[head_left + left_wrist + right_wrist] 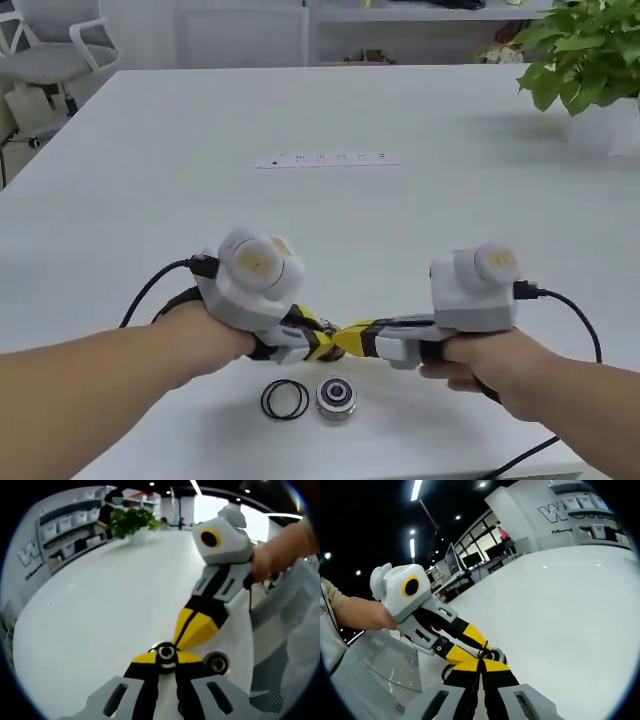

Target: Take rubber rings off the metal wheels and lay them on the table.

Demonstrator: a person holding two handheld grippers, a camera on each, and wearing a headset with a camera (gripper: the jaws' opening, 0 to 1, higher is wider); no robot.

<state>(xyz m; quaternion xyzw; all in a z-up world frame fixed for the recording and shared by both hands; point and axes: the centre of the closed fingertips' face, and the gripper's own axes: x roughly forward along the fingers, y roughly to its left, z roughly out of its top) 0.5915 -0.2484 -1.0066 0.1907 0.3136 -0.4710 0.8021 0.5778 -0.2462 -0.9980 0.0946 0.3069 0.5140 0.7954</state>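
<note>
Head view: two rings (285, 400), two wheels (336, 396)

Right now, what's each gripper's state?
Left gripper: shut on a metal wheel.
Right gripper: shut against that wheel; what it pinches cannot be told.

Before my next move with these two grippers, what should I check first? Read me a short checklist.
1. Left gripper shut on the small silver metal wheel: ok.
2. Right gripper closed, tips against that wheel: ok.
3. Right jaws pinching any rubber: cannot tell.
4. Loose black rubber rings lying flat on the white table: ok.
5. Second metal wheel on the table beside those rings, apart from both grippers: ok.
6. Bare table nearby for the next ring: ok.
</note>
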